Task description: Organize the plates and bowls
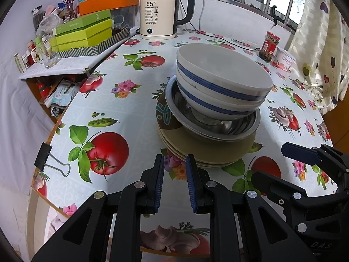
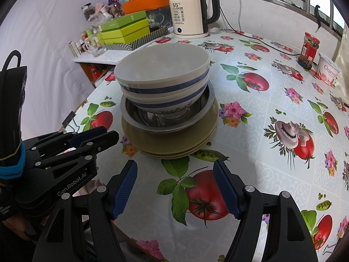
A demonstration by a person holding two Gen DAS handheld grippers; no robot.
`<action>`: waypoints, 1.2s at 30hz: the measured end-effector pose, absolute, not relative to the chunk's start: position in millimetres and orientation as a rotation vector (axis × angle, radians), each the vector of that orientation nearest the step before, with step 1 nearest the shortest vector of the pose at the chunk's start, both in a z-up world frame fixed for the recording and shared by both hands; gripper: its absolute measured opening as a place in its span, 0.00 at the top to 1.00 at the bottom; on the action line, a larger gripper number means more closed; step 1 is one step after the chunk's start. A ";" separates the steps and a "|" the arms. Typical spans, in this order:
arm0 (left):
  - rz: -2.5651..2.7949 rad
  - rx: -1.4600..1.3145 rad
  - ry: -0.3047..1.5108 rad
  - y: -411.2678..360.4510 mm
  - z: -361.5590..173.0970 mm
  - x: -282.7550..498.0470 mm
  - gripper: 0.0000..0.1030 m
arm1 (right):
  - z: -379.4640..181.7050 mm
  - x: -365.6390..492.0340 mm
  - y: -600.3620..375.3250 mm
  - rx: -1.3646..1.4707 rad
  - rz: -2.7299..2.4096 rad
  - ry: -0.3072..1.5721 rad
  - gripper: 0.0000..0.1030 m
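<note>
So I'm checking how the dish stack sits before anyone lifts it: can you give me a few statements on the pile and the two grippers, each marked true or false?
1. The two blue-striped bowls sit nested at the top of the stack. True.
2. The metal basin lies beneath the olive plates. False: it rests on top of them.
3. The left gripper holds a plate. False: its narrow jaws have nothing between them.
4. The right gripper stands open over the tablecloth, short of the stack. True.
5. The electric kettle stands behind the stack. True.
</note>
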State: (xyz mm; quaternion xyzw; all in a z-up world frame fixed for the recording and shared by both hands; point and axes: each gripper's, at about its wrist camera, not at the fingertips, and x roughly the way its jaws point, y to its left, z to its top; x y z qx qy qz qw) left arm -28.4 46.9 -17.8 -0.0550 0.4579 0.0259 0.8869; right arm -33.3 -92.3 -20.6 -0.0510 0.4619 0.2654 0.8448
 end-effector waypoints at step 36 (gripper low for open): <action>0.035 -0.112 0.959 47.7 -20.2 -26.5 0.80 | -19.3 -32.7 -92.1 -0.127 0.561 0.976 0.28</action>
